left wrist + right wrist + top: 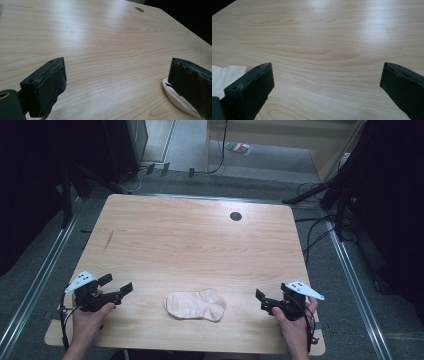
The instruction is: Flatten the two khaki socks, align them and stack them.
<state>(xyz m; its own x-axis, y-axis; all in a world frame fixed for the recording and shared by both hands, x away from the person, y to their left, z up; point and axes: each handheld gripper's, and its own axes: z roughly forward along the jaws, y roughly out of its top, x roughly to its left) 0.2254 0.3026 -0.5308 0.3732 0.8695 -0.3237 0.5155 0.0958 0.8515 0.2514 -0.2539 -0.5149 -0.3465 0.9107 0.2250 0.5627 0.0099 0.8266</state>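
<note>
Gaping wide and empty, left claw [119, 286], right claw [262, 300], flanking pink sock [195, 304]

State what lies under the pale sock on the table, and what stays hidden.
The sock lies flat on the wooden table, between the two open grippers. Whether anything sits beneath or inside it cannot be seen; the fabric covers that.

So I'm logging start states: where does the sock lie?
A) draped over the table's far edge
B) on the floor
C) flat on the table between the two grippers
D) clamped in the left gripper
C: the sock lies flat on the table, apart from the open left gripper and the open right gripper.
</note>
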